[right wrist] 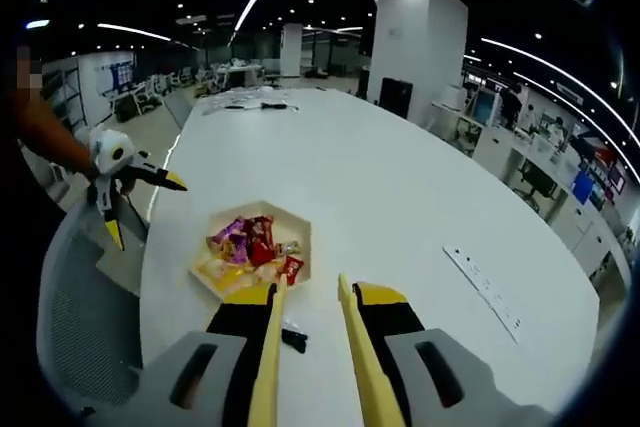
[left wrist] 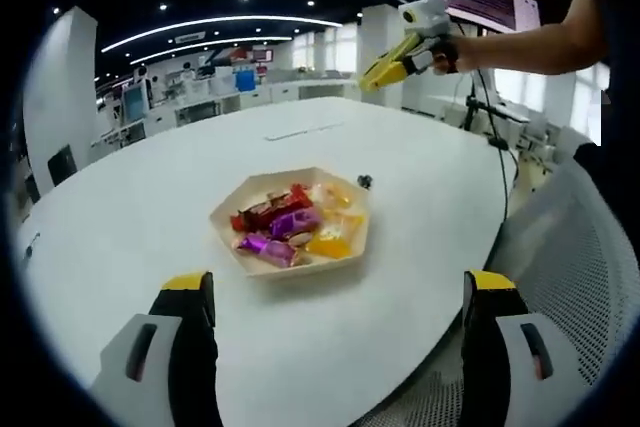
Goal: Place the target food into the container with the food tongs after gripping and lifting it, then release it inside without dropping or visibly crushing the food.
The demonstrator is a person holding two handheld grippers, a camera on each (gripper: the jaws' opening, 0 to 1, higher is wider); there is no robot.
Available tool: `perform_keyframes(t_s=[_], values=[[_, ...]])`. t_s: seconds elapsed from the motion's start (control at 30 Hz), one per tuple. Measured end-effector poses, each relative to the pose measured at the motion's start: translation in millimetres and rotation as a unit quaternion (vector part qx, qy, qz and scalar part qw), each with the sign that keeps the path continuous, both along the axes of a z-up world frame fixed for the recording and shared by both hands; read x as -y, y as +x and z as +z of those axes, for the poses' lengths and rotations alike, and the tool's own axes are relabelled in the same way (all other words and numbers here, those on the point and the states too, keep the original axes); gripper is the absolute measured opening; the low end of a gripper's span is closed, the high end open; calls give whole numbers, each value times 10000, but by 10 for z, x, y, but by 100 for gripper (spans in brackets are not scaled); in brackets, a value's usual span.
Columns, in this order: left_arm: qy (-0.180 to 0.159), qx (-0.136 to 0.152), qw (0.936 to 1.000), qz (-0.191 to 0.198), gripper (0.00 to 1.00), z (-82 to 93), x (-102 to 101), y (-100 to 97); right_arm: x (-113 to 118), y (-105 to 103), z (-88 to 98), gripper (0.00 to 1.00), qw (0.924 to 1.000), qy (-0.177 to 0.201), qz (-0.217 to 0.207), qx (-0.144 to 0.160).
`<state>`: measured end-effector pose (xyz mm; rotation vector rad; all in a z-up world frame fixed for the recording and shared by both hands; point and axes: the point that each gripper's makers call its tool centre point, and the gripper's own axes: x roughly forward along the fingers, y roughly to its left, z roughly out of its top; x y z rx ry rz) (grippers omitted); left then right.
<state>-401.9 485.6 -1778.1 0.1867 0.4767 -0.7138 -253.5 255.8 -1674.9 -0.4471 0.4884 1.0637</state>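
A hexagonal wooden tray (left wrist: 252, 195) sits on the white table, holding several wrapped sweets (left wrist: 295, 222) in purple, red and yellow. My left gripper (left wrist: 338, 292) hovers open and wide in front of the tray with nothing between its jaws. My right gripper (right wrist: 315, 297) is shut on yellow food tongs (right wrist: 276, 332), whose two arms point at the tray (right wrist: 300, 222) from just short of it. In the left gripper view the right gripper (left wrist: 392, 65) is held high beyond the tray. In the right gripper view the left gripper (right wrist: 145, 209) hangs open off the table's edge.
A small black object (left wrist: 365, 182) lies on the table beside the tray. A flush socket strip (right wrist: 485, 289) is set in the tabletop farther off. A grey mesh chair (left wrist: 575, 247) stands at the table's edge. Desks and a pillar stand behind.
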Motion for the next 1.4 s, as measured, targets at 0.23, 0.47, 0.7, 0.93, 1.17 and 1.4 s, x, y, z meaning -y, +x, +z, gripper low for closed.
perform_keyframes(t_s=[0.23, 0.47, 0.7, 0.93, 1.17, 1.4], values=[[265, 106, 9992, -277, 100, -44, 71, -68, 37, -36, -53, 29, 9998, 101, 155, 38], [399, 124, 9990, -139, 100, -50, -8, -31, 49, -14, -138, 29, 9995, 203, 230, 64], [480, 125, 9988, -26, 99, -83, -89, -1, 42, 3, -334, 29, 9985, 58, 524, 110], [410, 42, 9991, 55, 99, -75, -85, 7, 56, 6, -582, 29, 9982, -39, 587, -82], [118, 79, 9991, 402, 99, 21, -132, 64, 43, -32, -899, 29, 9951, -399, 884, -168], [125, 47, 9993, 347, 99, -5, -86, 50, -84, -90, -1149, 29, 9872, -747, 1398, -160]])
